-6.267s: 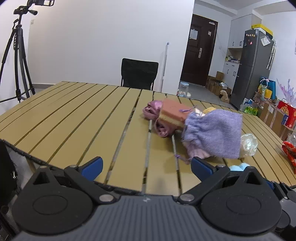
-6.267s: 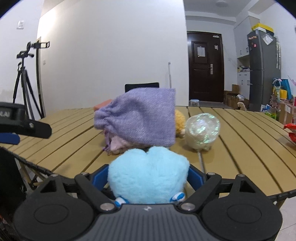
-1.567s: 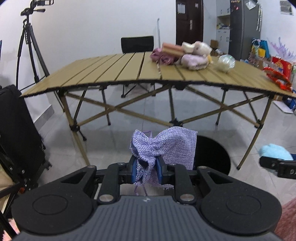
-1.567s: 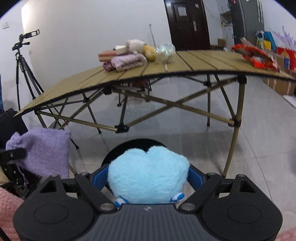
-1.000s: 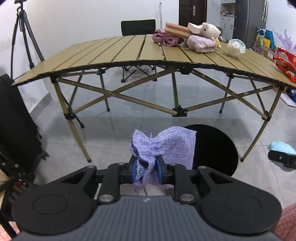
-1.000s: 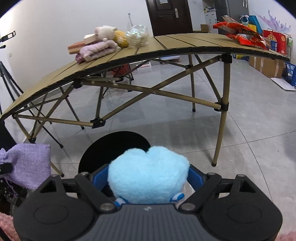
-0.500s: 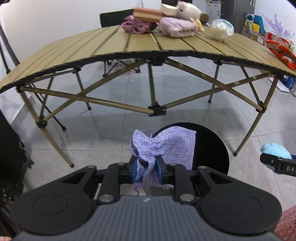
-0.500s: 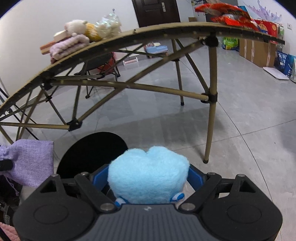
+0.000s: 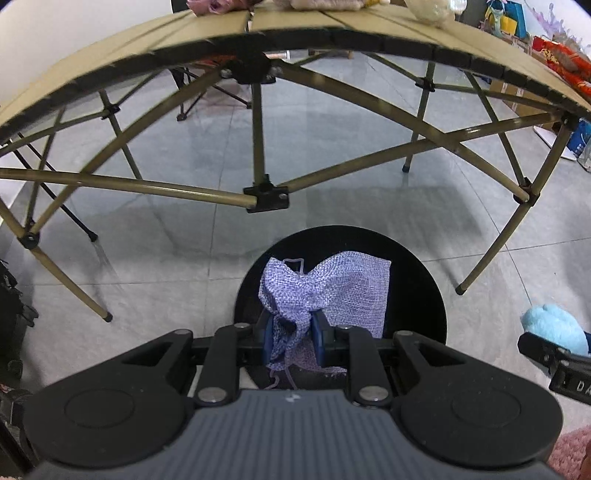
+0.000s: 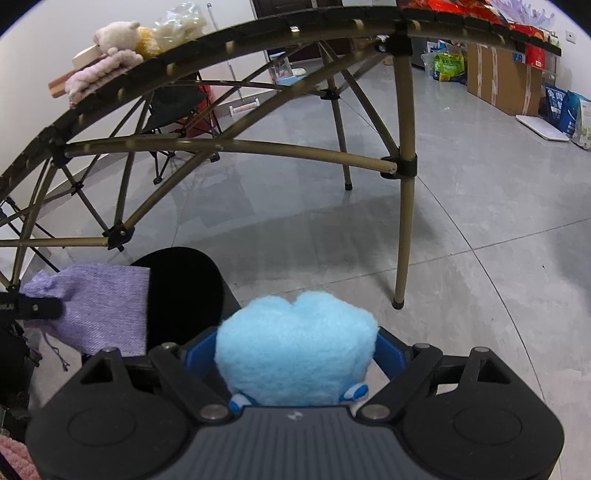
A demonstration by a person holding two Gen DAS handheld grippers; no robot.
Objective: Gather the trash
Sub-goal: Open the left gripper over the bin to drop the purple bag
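Observation:
My left gripper (image 9: 293, 338) is shut on the gathered neck of a purple woven drawstring pouch (image 9: 332, 291) and holds it over the round black bin (image 9: 417, 280) on the floor. The pouch also shows in the right wrist view (image 10: 103, 306), hanging at the bin's (image 10: 184, 291) left edge. My right gripper (image 10: 295, 354) is shut on a light blue plush heart (image 10: 295, 339), just right of the bin. The plush shows at the right edge of the left wrist view (image 9: 554, 326).
A folding slatted table (image 9: 110, 77) arches overhead on crossed metal legs (image 10: 404, 206). On it lie a pink towel (image 10: 99, 74), a plush toy (image 10: 118, 35), a clear crumpled bag (image 9: 428, 7) and red snack packets (image 9: 565, 62). Cardboard boxes (image 10: 502, 81) stand at right.
Both grippers have dropped lower and moved closer to the bin. The table has risen to the top of both views. The pouch now hangs over the bin's mouth.

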